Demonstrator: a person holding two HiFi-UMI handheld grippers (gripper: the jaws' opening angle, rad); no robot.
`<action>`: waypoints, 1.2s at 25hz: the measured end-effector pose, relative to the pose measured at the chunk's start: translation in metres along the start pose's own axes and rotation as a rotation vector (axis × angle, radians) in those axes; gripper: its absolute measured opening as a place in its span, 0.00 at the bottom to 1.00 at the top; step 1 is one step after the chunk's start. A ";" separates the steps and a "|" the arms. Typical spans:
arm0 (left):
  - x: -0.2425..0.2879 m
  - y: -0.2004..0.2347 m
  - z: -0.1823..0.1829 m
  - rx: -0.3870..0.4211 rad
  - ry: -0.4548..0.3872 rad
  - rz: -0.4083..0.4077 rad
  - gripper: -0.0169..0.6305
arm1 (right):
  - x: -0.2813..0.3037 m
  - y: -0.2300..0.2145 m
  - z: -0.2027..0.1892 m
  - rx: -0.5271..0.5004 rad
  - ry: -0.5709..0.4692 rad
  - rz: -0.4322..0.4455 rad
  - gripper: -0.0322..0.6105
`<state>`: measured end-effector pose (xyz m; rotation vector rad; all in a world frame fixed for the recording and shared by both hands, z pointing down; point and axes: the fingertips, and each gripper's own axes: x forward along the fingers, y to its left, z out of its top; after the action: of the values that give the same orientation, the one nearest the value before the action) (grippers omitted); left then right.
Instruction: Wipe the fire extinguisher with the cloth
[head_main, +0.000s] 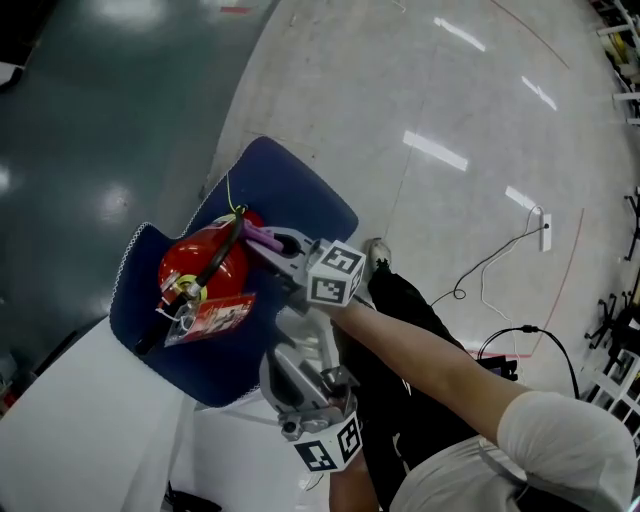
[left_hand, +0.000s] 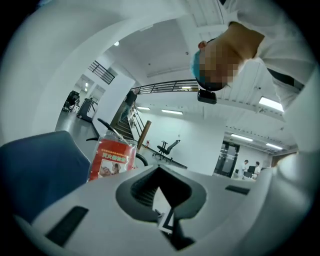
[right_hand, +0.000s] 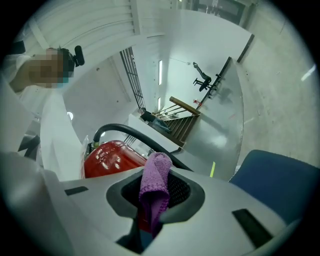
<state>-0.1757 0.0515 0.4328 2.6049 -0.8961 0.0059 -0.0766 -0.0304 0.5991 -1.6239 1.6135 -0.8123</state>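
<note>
A red fire extinguisher (head_main: 200, 265) lies on its side on a blue chair seat (head_main: 290, 195), with its black hose (head_main: 225, 250) along the top and a red printed tag (head_main: 215, 315) hanging in front. My right gripper (head_main: 272, 240) is shut on a purple cloth (head_main: 260, 237), which touches the cylinder's right end. In the right gripper view the cloth (right_hand: 155, 182) stands folded in the right gripper (right_hand: 152, 210), just in front of the red body (right_hand: 107, 157). My left gripper (head_main: 298, 330) is lower, beside the chair, shut and holding nothing. The left gripper (left_hand: 165, 210) faces the tag (left_hand: 112, 160).
A white surface (head_main: 70, 430) lies at the lower left, touching the chair. Black cables (head_main: 500, 260) and a power strip (head_main: 545, 232) run over the pale floor to the right. The person's dark trouser leg (head_main: 400, 300) stands close behind the grippers.
</note>
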 end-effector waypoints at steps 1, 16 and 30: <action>-0.002 -0.001 0.004 0.002 -0.008 -0.001 0.04 | -0.002 0.006 0.002 -0.001 -0.008 0.003 0.14; -0.022 0.018 0.031 0.008 -0.032 0.039 0.04 | -0.009 0.075 0.045 -0.060 -0.061 0.051 0.14; -0.007 0.031 0.080 -0.013 -0.103 0.082 0.04 | -0.001 0.126 0.058 -0.125 0.071 0.124 0.14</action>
<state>-0.2087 0.0047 0.3691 2.5741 -1.0349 -0.1122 -0.0995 -0.0240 0.4625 -1.5775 1.8282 -0.7245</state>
